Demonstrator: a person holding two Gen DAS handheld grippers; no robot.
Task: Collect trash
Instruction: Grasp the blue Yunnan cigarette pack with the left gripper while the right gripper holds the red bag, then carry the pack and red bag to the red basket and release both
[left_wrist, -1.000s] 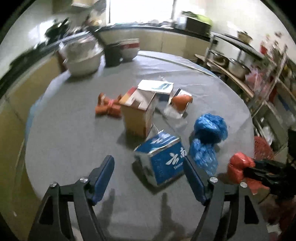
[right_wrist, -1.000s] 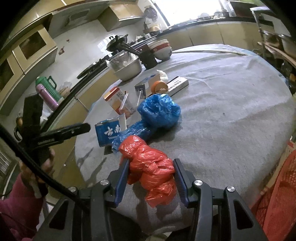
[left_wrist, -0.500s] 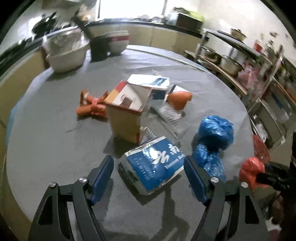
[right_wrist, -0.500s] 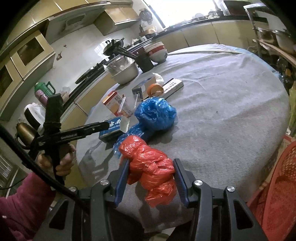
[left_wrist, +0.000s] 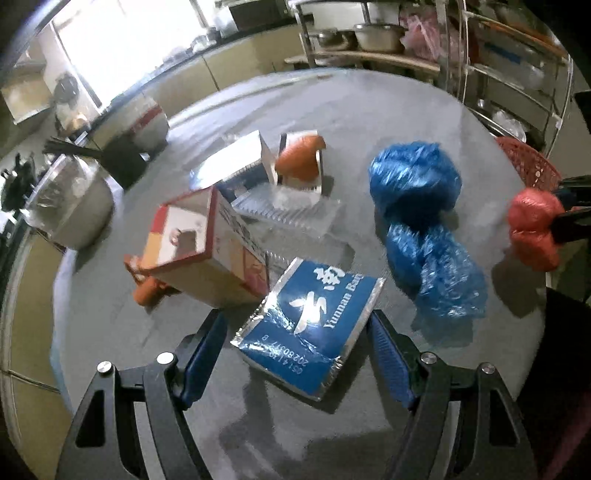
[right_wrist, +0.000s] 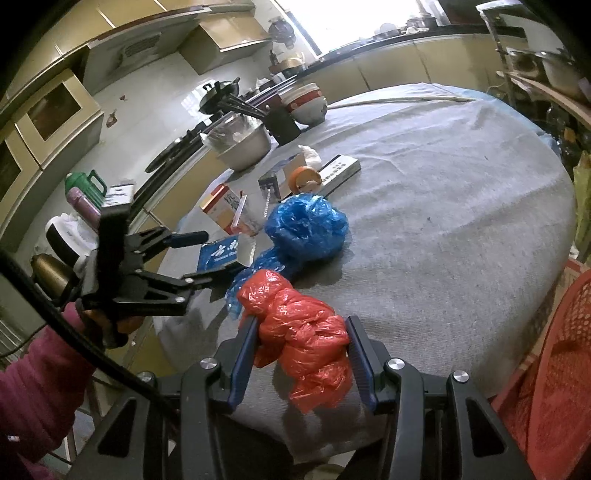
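My right gripper (right_wrist: 301, 332) is shut on a crumpled red plastic bag (right_wrist: 303, 332) at the table's near edge; the bag also shows in the left wrist view (left_wrist: 532, 225). My left gripper (left_wrist: 295, 332) is open, its fingers either side of a blue foil packet (left_wrist: 314, 325) lying flat on the grey tablecloth. In the right wrist view the left gripper (right_wrist: 207, 254) reaches over that blue packet (right_wrist: 218, 254). A crumpled blue plastic bag (left_wrist: 421, 206) (right_wrist: 306, 229) lies between the two grippers.
A red-and-tan carton (left_wrist: 207, 247), an orange wrapper (left_wrist: 147, 291), a clear plastic tray (left_wrist: 291, 214), white boxes and an orange tape roll (left_wrist: 299, 158) lie behind the packet. Metal bowls (right_wrist: 243, 140) stand at the far edge. A red mesh basket (right_wrist: 554, 369) stands beside the table.
My left gripper has moved forward over the blue packet, which now lies between its open fingers. My right gripper still holds the red bag in the same spot.
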